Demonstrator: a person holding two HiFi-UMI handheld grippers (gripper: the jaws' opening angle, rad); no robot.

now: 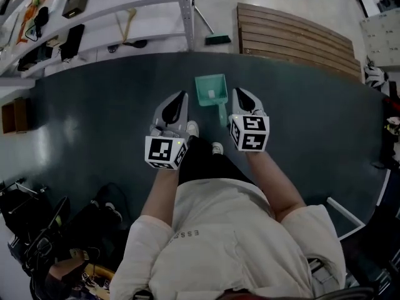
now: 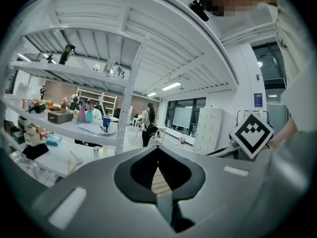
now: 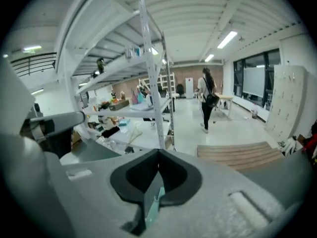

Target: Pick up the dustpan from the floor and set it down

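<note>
Looking down from my head, I see the teal dustpan [image 1: 211, 91] lying flat on the dark floor [image 1: 94, 117] just ahead of my shoes [image 1: 192, 129], between my left gripper [image 1: 182, 95] and right gripper [image 1: 238, 92], its handle toward me. Beyond it are a white shelving rack [image 1: 112, 24], a green brush [image 1: 217, 40] and a slatted wooden pallet [image 1: 294, 36]. Left gripper view: jaws together, empty. Right gripper view: jaws together on nothing, a teal sliver of dustpan showing below their tips.
</note>
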